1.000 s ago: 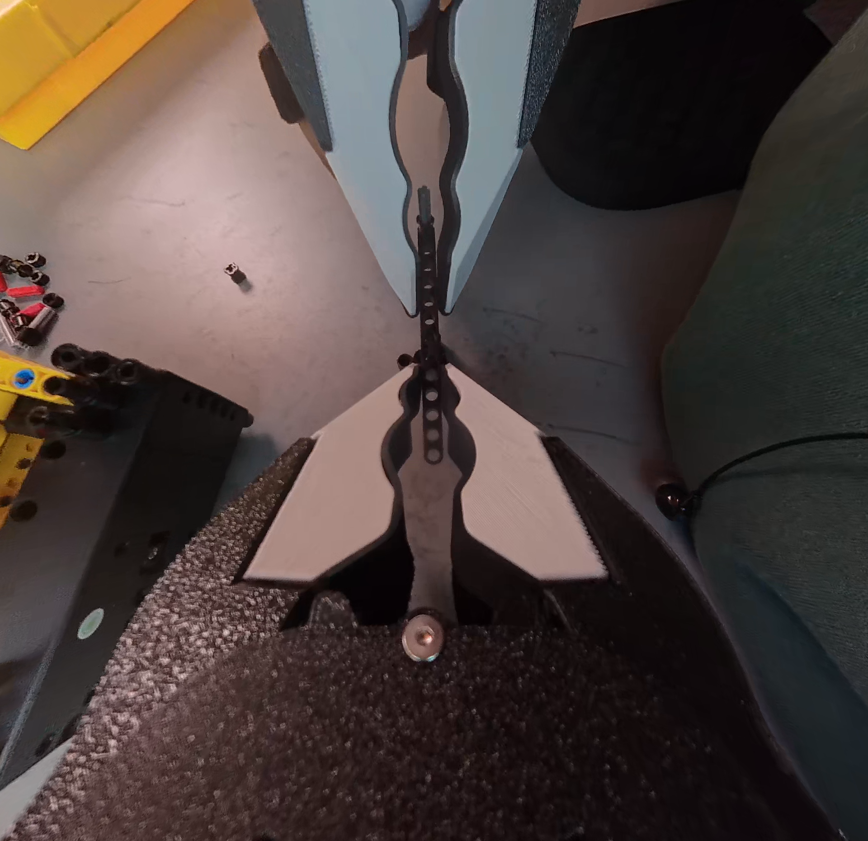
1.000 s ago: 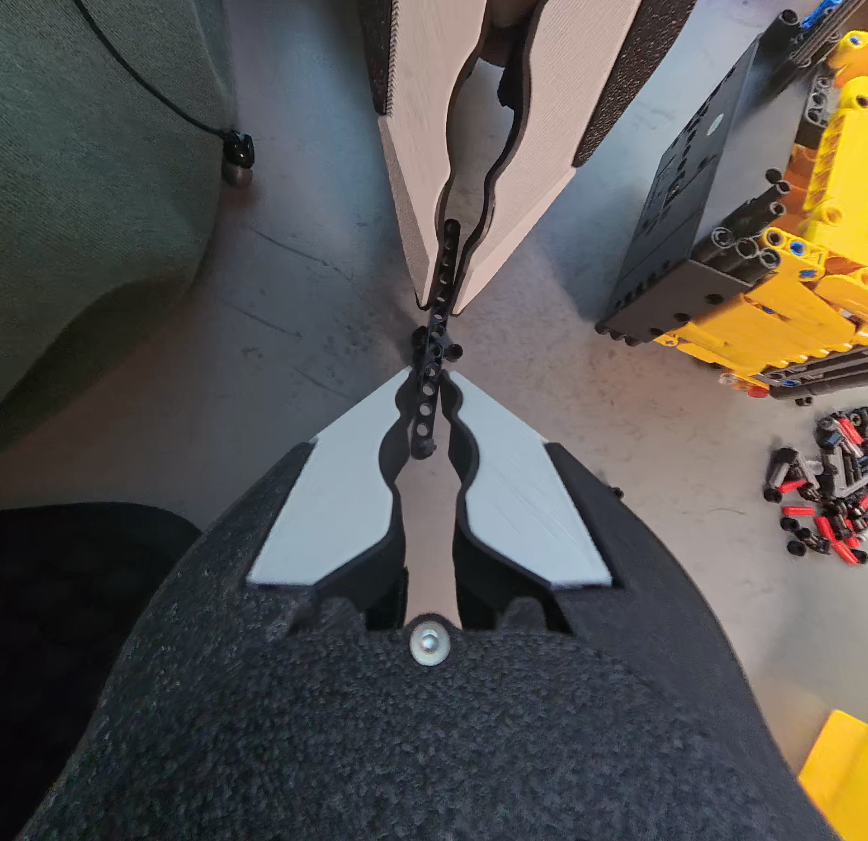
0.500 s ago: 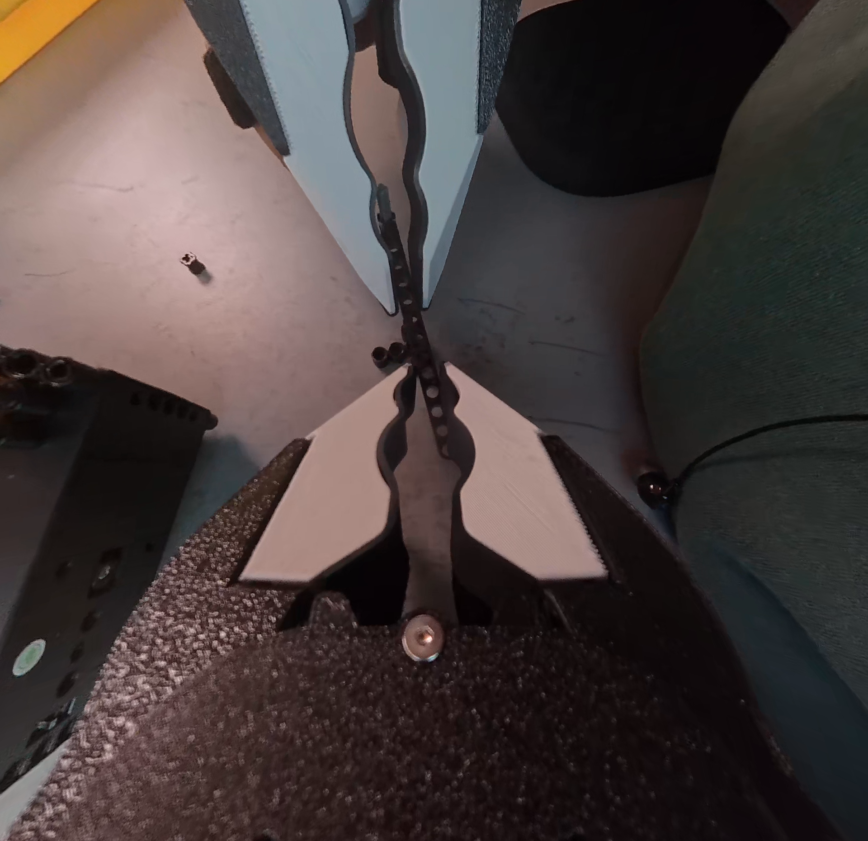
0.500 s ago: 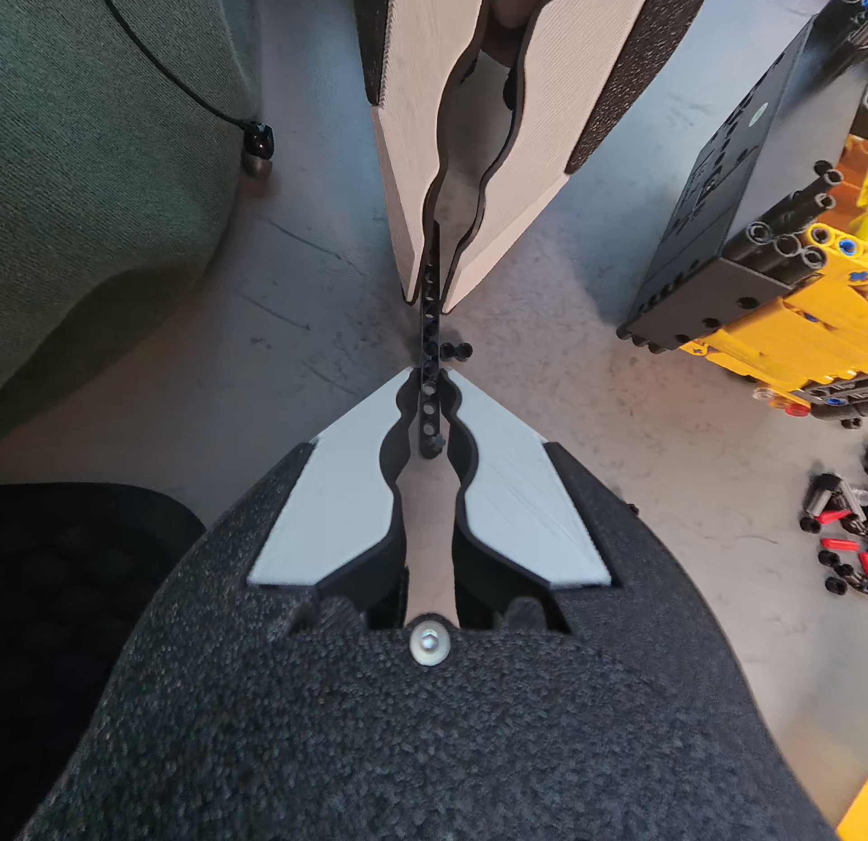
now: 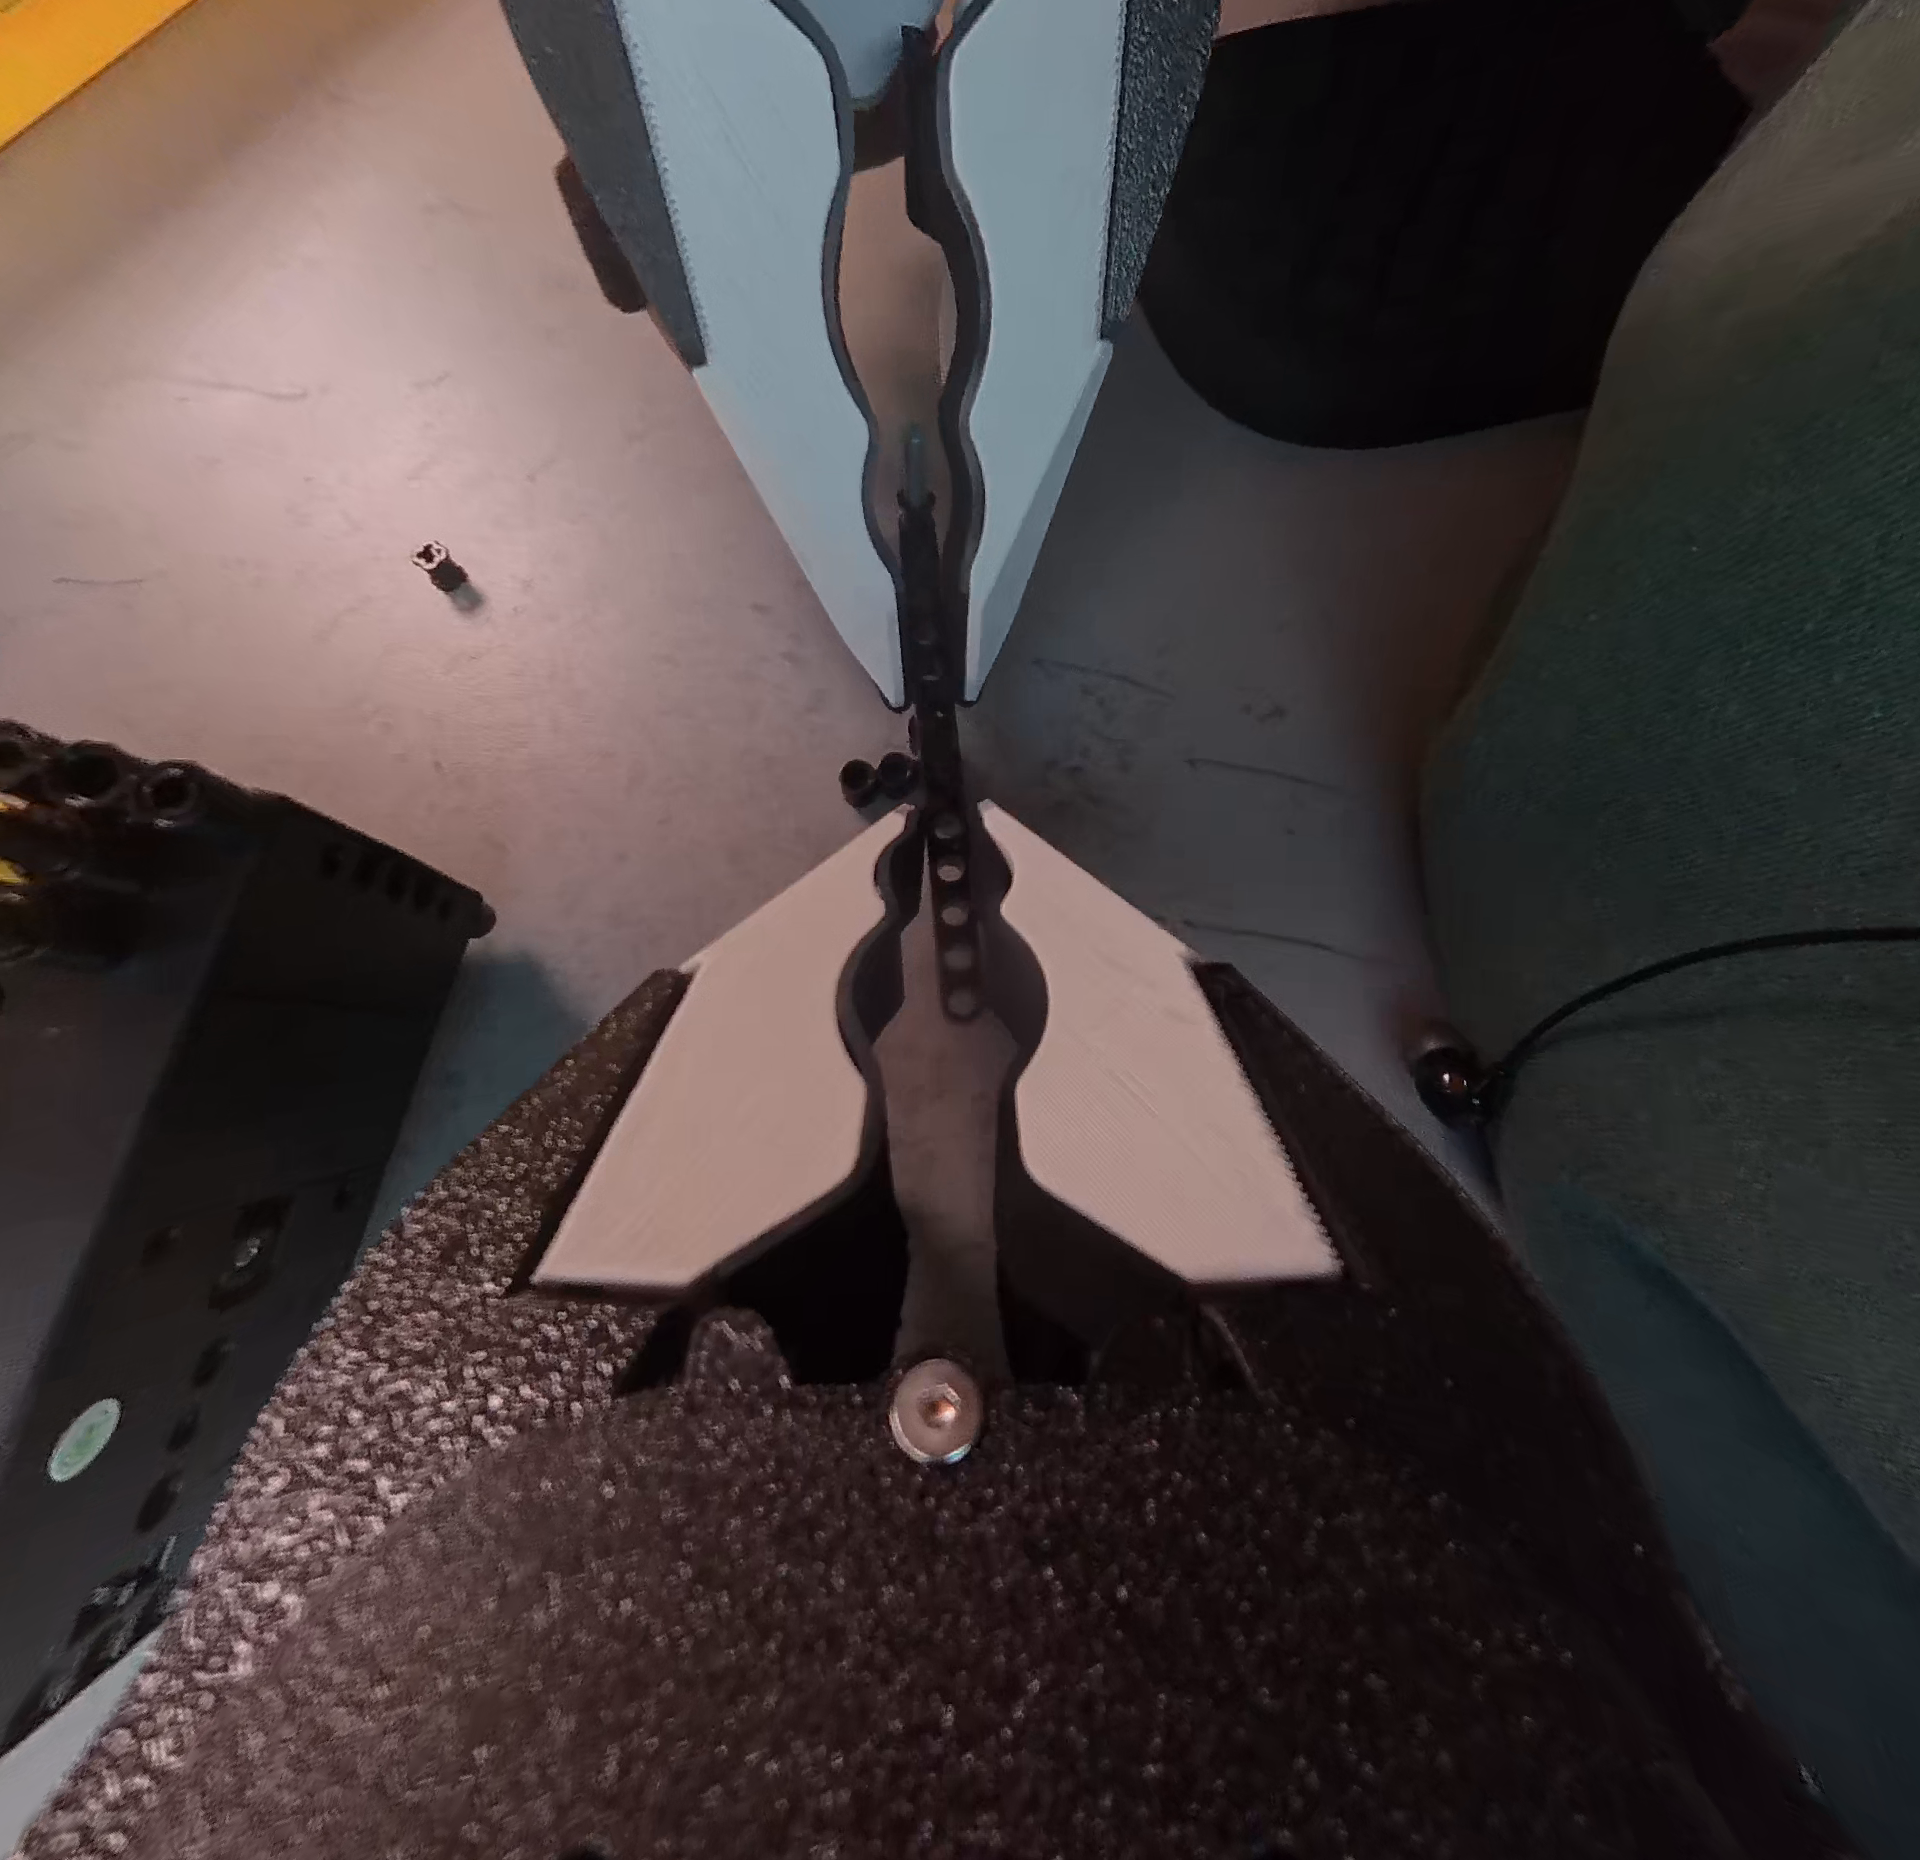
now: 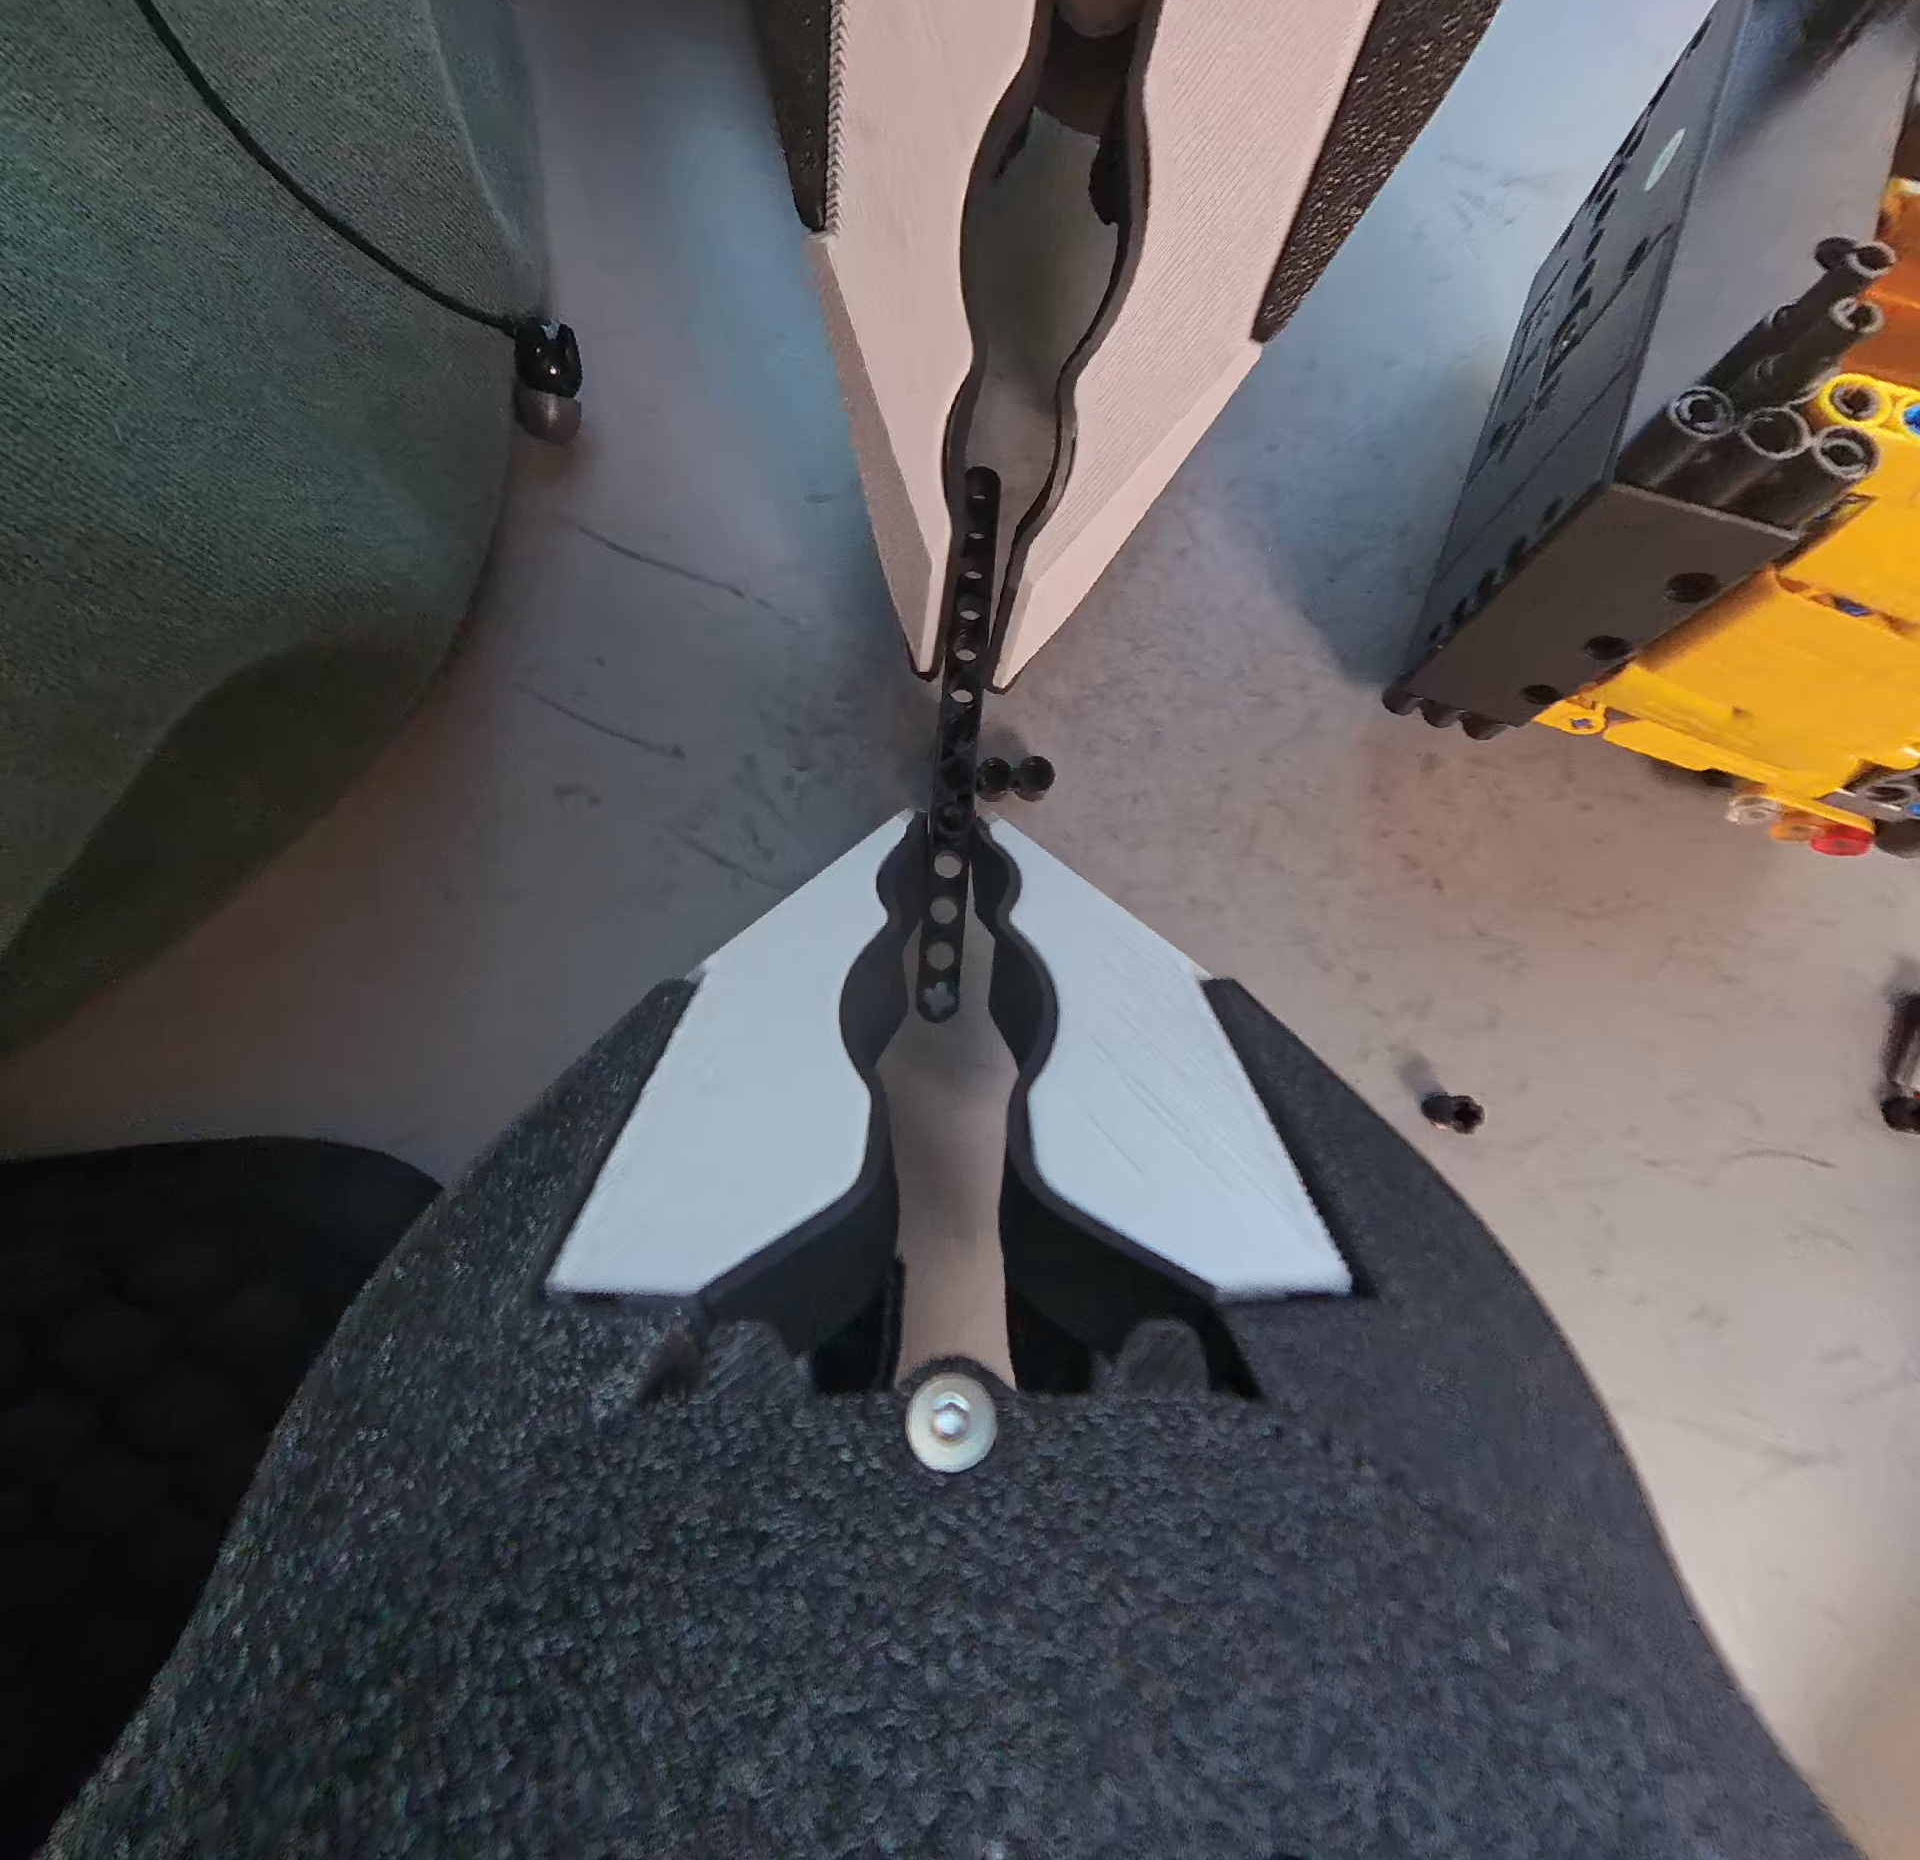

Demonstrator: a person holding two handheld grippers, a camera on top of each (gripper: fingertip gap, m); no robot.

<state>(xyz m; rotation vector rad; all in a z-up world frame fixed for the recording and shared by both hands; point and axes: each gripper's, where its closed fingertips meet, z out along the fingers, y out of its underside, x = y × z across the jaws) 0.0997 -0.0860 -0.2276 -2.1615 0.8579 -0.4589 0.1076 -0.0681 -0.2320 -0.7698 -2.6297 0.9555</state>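
A long thin black beam with a row of holes [image 5: 940,761] [image 6: 958,750] is held between both grippers, tip to tip, above the grey table. My left gripper [image 5: 943,823] is shut on one end of it. My right gripper [image 6: 951,823] is shut on the other end. Each gripper shows opposite in the other's view: the right one [image 5: 930,693] and the left one [image 6: 961,672]. Two short black pins [image 5: 875,776] [image 6: 1013,773] stick out sideways from the beam's middle, in the gap between the two grippers.
A black box [image 5: 208,1114] [image 6: 1621,460] joined to a yellow brick model [image 6: 1766,667] stands beside the grippers. A loose black pin [image 5: 438,563] [image 6: 1452,1112] lies on the table. A person's green garment with a black cord [image 5: 1714,771] [image 6: 208,356] borders the other side. The tips of both grippers are at nearly the same place.
Both grippers keep their hold on the beam. The pair has shifted and straightened slightly over the table, and the black box now sits closer in the right wrist view.
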